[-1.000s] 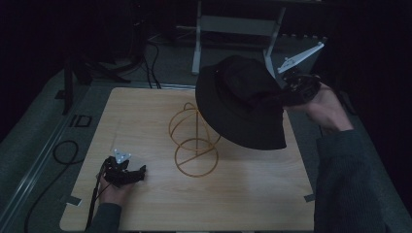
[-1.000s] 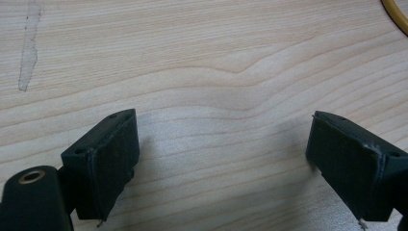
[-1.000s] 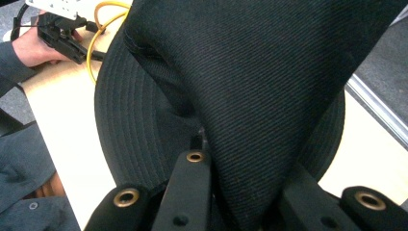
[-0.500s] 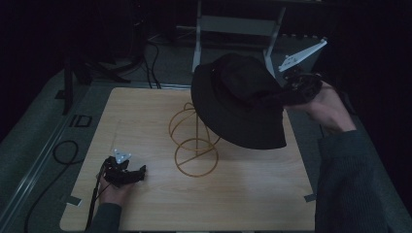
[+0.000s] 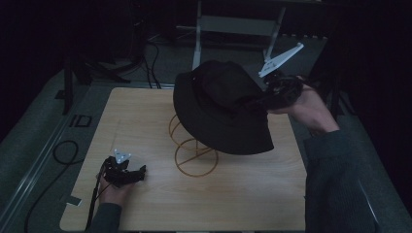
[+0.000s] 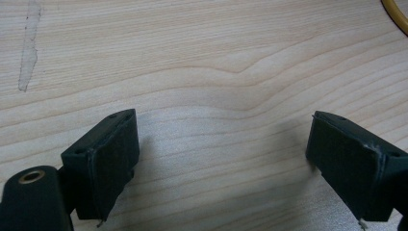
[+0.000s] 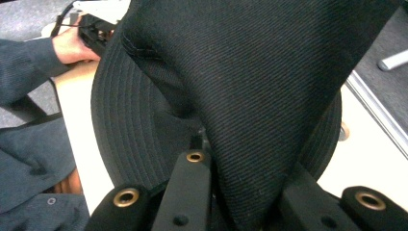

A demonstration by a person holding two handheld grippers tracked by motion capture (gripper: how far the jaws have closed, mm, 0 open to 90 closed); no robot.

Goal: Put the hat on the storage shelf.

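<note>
Right gripper clamped tight on the black hat, fabric pinched between its jaws | hat held up over the gold wire stand, mid-table | left gripper resting low on the wooden table, jaws wide apart, holding nothing

L black two-jaw claw rests low on the tabletop at near-left corner, jaws spread wide w/ nothing between, hand wrapped behind it. R black two-jaw claw raised high at far right, jaws clamped on black fabric, grey plate tilted up; R forearm in dark sleeve angles up from bottom edge.
</note>
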